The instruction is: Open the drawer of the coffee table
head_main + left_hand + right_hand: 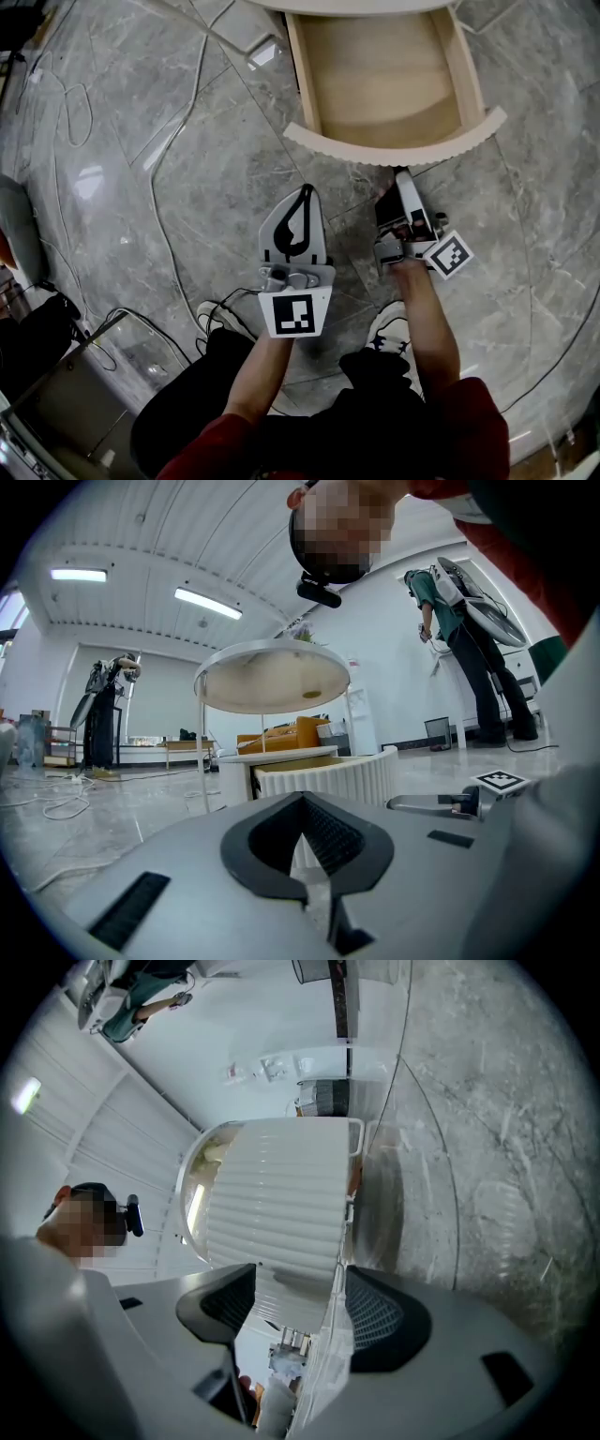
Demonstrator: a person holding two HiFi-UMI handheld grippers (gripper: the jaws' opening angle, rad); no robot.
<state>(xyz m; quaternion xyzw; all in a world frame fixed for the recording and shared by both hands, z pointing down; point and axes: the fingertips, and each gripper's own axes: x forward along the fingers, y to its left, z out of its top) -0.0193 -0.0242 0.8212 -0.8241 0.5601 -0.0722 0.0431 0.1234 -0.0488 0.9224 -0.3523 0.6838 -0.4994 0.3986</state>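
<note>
**Drawer looks open, right fingers straddle its front**

Drawer (384, 89) stands far out of the coffee table (361, 7), its tray empty, over the floor (187, 169). Right gripper (403, 186): fingers (380, 1316) apart, ribbed front panel (394, 150) between them, pads not visibly pressing. Left gripper (307, 192): fingers together, empty, short of the drawer. Handling guess: light, stiff wood that slides easily — take the curved front's rim at centre and pull straight to avoid racking.

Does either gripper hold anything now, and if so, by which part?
Nothing seems held. The left gripper is shut and empty. The right gripper has its jaws wide apart at the edge of the drawer front, with a gap beside one pad.
</note>
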